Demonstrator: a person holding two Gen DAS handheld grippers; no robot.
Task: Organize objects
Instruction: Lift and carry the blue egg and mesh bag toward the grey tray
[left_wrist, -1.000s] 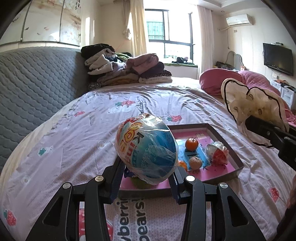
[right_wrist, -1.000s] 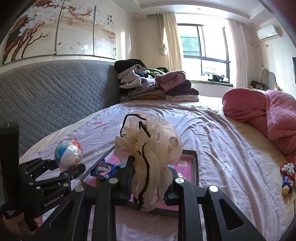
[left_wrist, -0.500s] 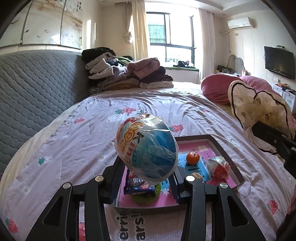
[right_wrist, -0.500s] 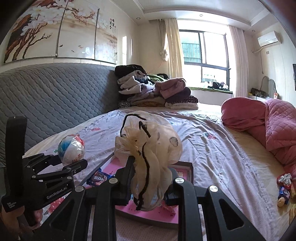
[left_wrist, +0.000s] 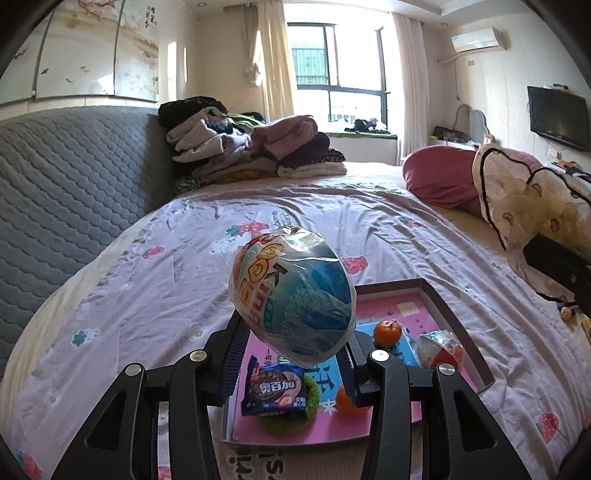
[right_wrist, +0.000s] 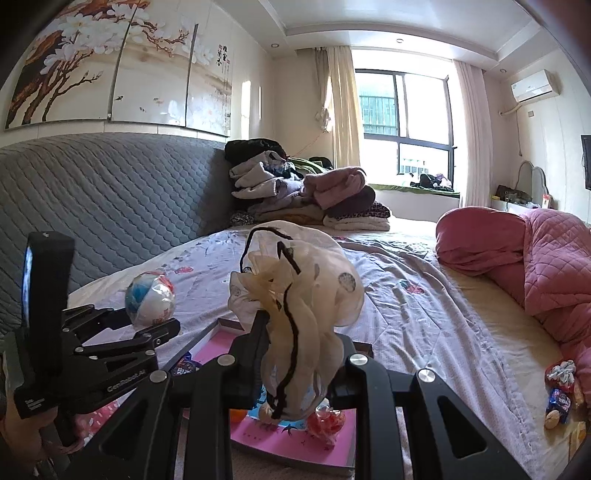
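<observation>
My left gripper (left_wrist: 291, 354) is shut on a blue-and-white egg-shaped snack pack (left_wrist: 291, 291), held above the near left part of a pink tray (left_wrist: 424, 288) on the bed. The pack also shows in the right wrist view (right_wrist: 149, 299). The tray holds a blue cookie packet (left_wrist: 275, 386) on a green scrubber (left_wrist: 291, 421), two small oranges (left_wrist: 386, 333), and a red-and-white wrapped egg (left_wrist: 441, 349). My right gripper (right_wrist: 295, 347) is shut on a cream frilly bag with black trim (right_wrist: 295, 295), above the tray (right_wrist: 221, 323).
A grey quilted headboard (left_wrist: 66, 177) runs along the left. A pile of folded clothes (left_wrist: 255, 151) sits at the far end of the bed. A pink quilt (right_wrist: 535, 258) lies at right, with loose wrapped snacks (right_wrist: 559, 387) beside it.
Both grippers have risen and pulled back with their loads. The tray's near end with the cookie packet and green scrubber has come into the left wrist view.
</observation>
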